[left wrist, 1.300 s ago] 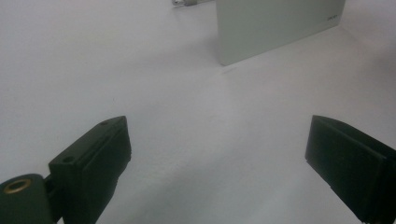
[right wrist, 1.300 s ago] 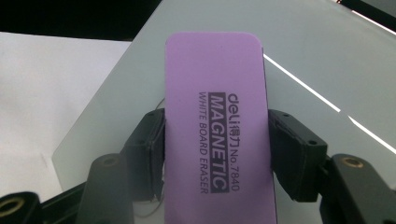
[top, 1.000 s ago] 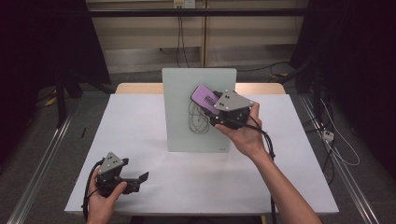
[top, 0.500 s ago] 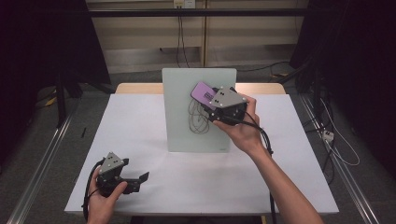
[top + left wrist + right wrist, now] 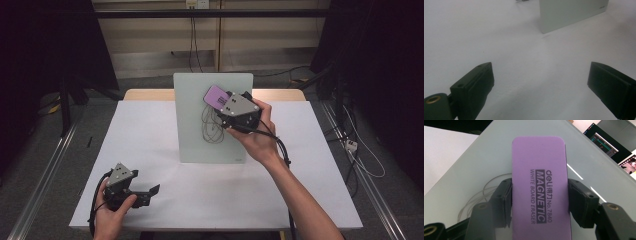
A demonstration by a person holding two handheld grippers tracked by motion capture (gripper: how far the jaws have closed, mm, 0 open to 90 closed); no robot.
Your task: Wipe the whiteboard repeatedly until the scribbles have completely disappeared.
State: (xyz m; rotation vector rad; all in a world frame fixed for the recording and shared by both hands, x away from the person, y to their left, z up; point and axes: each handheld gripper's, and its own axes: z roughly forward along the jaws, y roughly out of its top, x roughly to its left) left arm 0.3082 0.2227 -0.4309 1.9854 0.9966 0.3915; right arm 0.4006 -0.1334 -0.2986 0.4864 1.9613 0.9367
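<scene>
Right tool (image 5: 226, 102) up against the upright whiteboard (image 5: 192, 125) at the far middle of the bench (image 5: 150, 130), clamped on the purple eraser (image 5: 216, 95) by its two long sides. Eraser pressed flat on the board's upper right part, just above the grey scribbles (image 5: 210, 125). Board's top edge close above the eraser, its right edge just behind the hand; bare board open to the left and below. Left tool (image 5: 150, 192) low at the near left corner of the bench, close to the near edge, jaws released and wide apart with nothing between them, well apart from the board. Wide bare bench between that tool and the board's foot, more free surface to the right of the board.

Right gripper view: eraser (image 5: 540, 187) seen close, with printed lettering "MAGNETIC WHITE BOARD ERASER", black pads (image 5: 504, 202) squeezing both sides, faint curved pen lines (image 5: 486, 187) on the board at the left. Left gripper view: spread pads (image 5: 477, 85) over plain white surface, board's lower corner (image 5: 571, 12) far ahead, tilted in the frame. High view alone giving both forearms, the trailing cable (image 5: 280, 145) and the whole layout.

Bench white and matte, wooden edge at its far side. Grey floor around, metal rails on the floor left and right, dark curtains at both sides, loose cables on the floor at the right.
</scene>
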